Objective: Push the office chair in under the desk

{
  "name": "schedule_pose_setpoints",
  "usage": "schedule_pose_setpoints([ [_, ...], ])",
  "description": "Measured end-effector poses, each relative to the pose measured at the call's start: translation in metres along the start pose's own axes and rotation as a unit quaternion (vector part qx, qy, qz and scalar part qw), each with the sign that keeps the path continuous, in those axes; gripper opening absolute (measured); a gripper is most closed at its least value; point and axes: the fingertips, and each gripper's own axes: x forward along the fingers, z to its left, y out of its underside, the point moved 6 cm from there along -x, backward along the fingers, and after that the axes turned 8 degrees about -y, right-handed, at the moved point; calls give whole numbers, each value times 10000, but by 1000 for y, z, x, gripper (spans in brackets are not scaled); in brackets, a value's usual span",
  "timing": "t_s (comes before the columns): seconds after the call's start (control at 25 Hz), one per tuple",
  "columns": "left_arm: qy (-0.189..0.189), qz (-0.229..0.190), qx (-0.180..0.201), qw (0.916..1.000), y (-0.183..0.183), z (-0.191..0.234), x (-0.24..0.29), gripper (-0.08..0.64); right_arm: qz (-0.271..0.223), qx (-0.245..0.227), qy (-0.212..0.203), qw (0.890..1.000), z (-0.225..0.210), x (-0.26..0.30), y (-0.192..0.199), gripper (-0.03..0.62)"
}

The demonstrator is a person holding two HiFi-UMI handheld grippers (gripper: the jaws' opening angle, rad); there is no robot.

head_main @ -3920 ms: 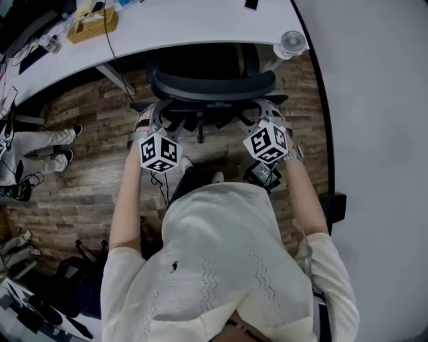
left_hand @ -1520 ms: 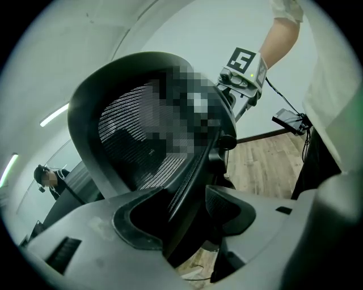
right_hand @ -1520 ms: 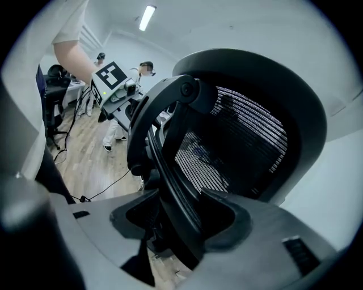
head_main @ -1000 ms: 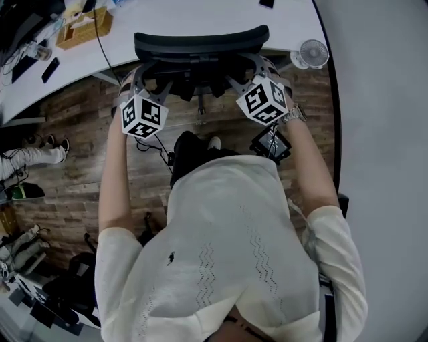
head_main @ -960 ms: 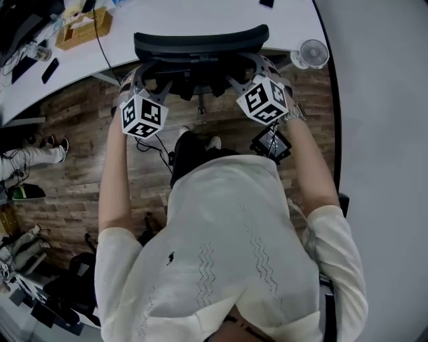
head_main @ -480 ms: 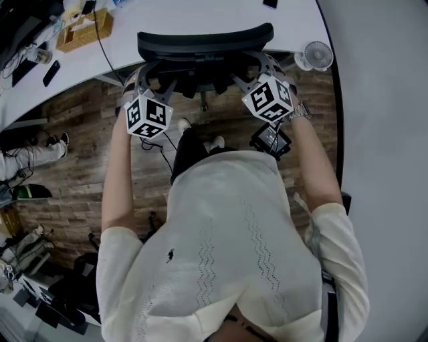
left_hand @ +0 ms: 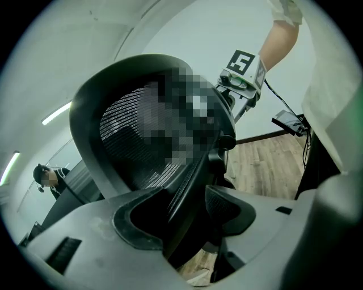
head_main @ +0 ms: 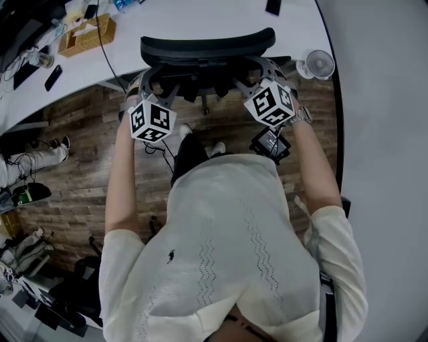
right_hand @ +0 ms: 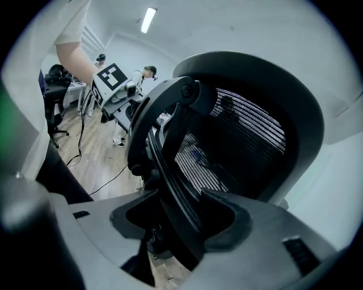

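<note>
The black mesh office chair (head_main: 207,48) stands against the white desk (head_main: 200,17); only its backrest top and rear frame show, and the seat is hidden beneath the desktop. My left gripper (head_main: 143,85) holds the left side of the backrest frame (left_hand: 190,187), which runs between its jaws. My right gripper (head_main: 259,69) holds the right side of the frame (right_hand: 170,187) the same way. In the left gripper view the gripper (left_hand: 184,218) is shut on the frame bar. In the right gripper view the gripper (right_hand: 178,218) is shut on it as well.
A small white fan (head_main: 319,64) sits at the desk's right end by the grey wall. A wicker box (head_main: 83,37), a cable and a phone (head_main: 274,7) lie on the desk. A person's legs (head_main: 27,163) and bags are on the wooden floor at the left.
Since 3.9 s ago the chair has rolled forward, so its seat has gone under the desk. Both grippers stayed on the backrest frame, and the person stepped forward behind it.
</note>
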Motion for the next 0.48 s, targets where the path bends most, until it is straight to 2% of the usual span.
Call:
schedule_pose_setpoints([
  [0.48, 21, 3, 5, 10000, 0, 8, 4, 233, -20, 43, -3, 10000, -6, 2, -4, 230],
])
